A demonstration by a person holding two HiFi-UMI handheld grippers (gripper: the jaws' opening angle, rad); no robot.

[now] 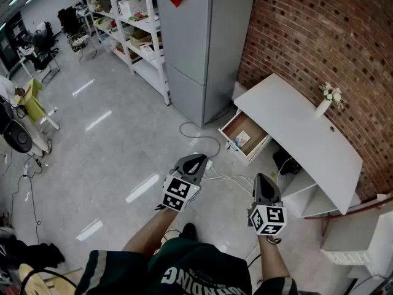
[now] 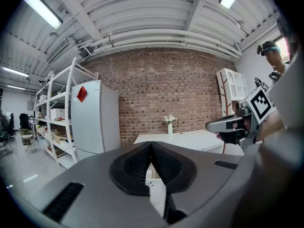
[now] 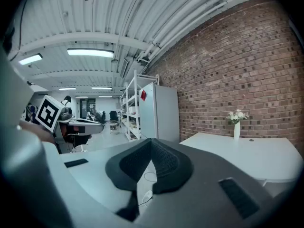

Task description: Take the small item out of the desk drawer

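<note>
The drawer [image 1: 250,128] under the desk [image 1: 295,121] is already open. The item [image 1: 241,139] is not out yet. It lies flat in the drawer, small and pale, too tiny to tell more. The left gripper [image 1: 195,160] and right gripper [image 1: 263,180] are both closed tight on nothing, well apart from the drawer. 2 steps seem left: reach and grab.

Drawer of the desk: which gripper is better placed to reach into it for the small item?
Probably the left gripper: its view looks straight at the open drawer. The right gripper aims past it at the floor. Both are shut.
</note>
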